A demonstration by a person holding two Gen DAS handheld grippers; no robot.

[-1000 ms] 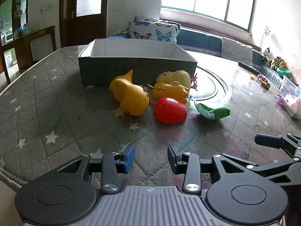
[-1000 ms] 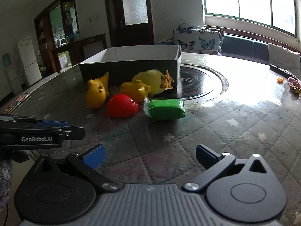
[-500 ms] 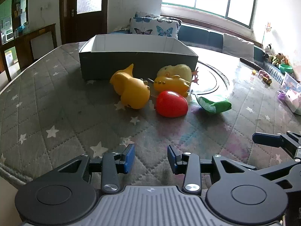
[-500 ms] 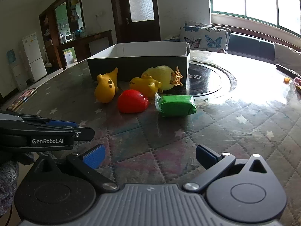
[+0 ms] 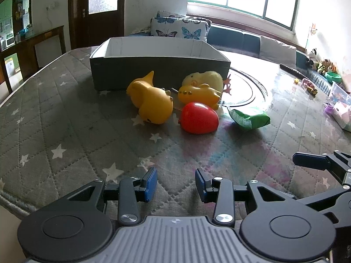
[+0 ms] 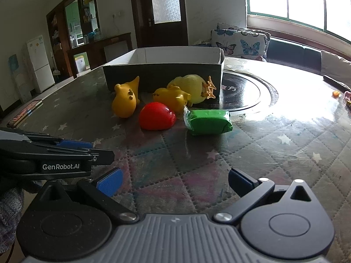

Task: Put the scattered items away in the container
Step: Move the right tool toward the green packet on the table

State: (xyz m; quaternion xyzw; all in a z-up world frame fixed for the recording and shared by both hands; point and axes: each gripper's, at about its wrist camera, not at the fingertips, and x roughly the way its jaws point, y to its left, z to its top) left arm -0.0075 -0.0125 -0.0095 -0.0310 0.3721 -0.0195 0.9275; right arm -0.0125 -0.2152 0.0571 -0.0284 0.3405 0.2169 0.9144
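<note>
- Quilted grey star-print cloth (image 5: 54,135) was seen covering the table, with a dark open box (image 5: 160,70) set at the far side and nothing visible inside it.
- Five items were clustered just in front of the box: a yellow toy (image 5: 151,103), a smaller yellow toy (image 5: 198,94), a pale yellow plush chick (image 5: 204,77) against the box wall, a red toy (image 5: 199,121) and a green packet (image 5: 250,118).
- The left gripper (image 5: 176,183) was held low and well short of the items, jaws partly apart, nothing gripped.
- The right gripper (image 6: 175,182) was held wide open and empty, facing the packet.
- Risks were judged as follows: the smooth rounded red toy could be squeezed out sideways and rolled away; the crowded toys could be knocked by an incoming finger; the soft packet could be crushed or dropped; the two grippers, held close together, could be bumped.
</note>
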